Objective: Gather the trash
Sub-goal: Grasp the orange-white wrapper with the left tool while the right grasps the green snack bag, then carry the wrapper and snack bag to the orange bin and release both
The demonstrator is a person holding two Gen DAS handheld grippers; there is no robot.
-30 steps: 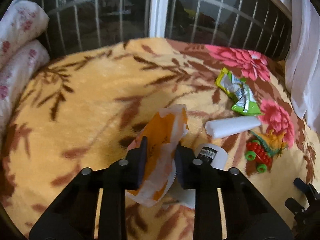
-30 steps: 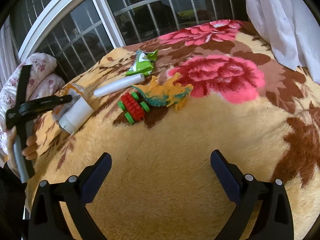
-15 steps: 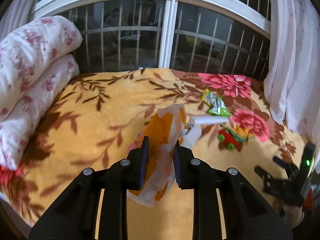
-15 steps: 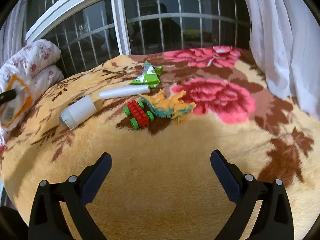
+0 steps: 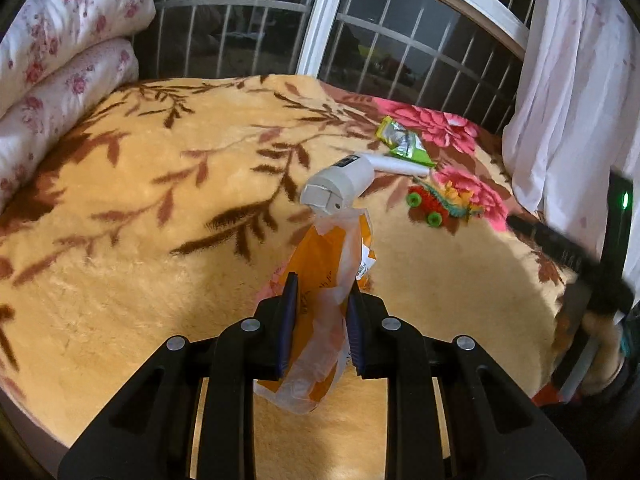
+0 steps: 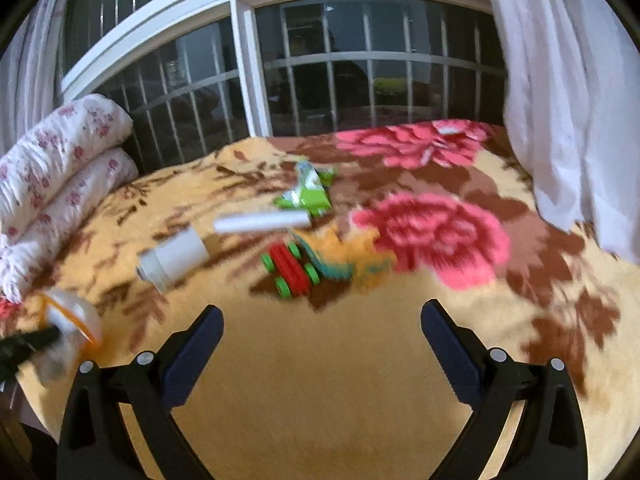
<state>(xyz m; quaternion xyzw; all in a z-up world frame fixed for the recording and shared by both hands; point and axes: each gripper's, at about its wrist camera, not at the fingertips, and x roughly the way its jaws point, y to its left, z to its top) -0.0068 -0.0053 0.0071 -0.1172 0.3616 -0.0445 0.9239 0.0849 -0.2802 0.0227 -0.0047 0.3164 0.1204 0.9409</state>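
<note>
Your floral blanket [image 5: 120, 240] carries the rest of the trash: white bottle [image 5: 340, 188], white tube [image 5: 400, 166], green wrapper [image 5: 404, 144]. Your left gripper [image 5: 320, 320] is clenched on the orange-and-white plastic bag [image 5: 328, 280], held above the blanket. Your right gripper [image 6: 320, 336] is spread wide, holding nothing. Only the right view shows the toy car [image 6: 290, 270] unblocked.
</note>
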